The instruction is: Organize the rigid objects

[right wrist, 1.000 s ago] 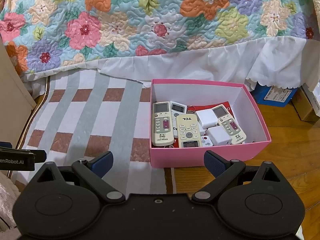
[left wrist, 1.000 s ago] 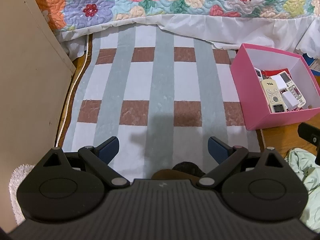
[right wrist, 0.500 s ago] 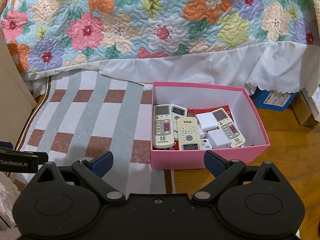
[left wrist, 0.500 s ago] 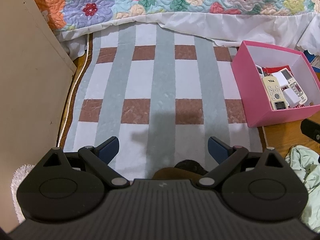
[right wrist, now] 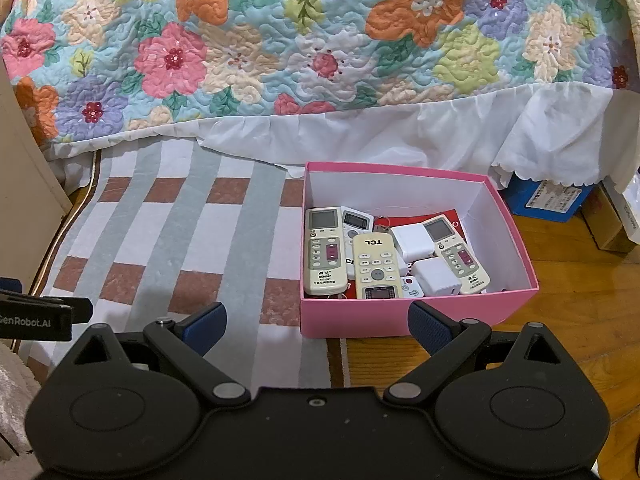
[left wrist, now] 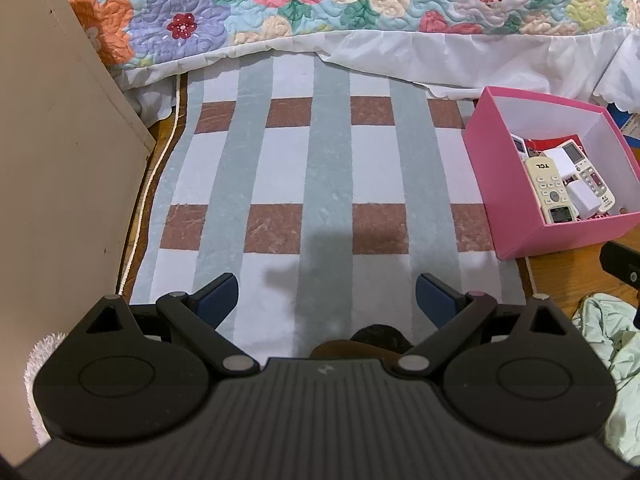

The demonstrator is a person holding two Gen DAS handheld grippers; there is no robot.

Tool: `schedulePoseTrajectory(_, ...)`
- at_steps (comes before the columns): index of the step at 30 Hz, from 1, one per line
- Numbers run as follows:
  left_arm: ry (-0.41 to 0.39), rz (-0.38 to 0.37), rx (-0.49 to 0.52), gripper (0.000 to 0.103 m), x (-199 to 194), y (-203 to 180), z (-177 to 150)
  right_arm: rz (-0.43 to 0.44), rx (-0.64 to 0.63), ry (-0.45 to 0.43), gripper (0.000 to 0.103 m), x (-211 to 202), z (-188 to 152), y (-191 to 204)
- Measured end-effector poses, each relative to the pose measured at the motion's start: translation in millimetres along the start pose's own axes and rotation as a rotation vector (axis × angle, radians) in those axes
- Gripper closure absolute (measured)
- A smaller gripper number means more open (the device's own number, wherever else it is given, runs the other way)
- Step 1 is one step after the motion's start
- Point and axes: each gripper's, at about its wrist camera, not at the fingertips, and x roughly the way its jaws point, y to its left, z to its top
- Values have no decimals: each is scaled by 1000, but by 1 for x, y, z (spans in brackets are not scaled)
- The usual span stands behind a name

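Note:
A pink box [right wrist: 400, 318] stands on the floor at the rug's right edge; it also shows in the left wrist view [left wrist: 496, 152]. It holds several cream remote controls, among them a TCL one [right wrist: 376, 266], and white chargers [right wrist: 412, 242]. My right gripper [right wrist: 316, 320] is open and empty, just in front of the box's near wall. My left gripper [left wrist: 327, 294] is open and empty over the striped rug [left wrist: 320, 168], left of the box.
A bed with a floral quilt [right wrist: 320, 40] and white skirt runs along the back. A beige cabinet [left wrist: 52, 160] stands at the left. A blue box [right wrist: 548, 198] and a cardboard box sit on the wood floor [right wrist: 580, 300] at right. Light green cloth [left wrist: 616, 344] lies near right.
Both grippers have drawn back and risen slightly, so the box looks a little smaller and farther. Both stay open and empty.

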Motion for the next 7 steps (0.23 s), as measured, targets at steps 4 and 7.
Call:
schedulePoseTrajectory(4,-8,-22,-8,7,-3,1,0,0,2,2,4,0,0,0)
schedulePoseTrajectory(7,-12,-16,0,7,-5,0,0,1,-1,-1,4,0,0,0)
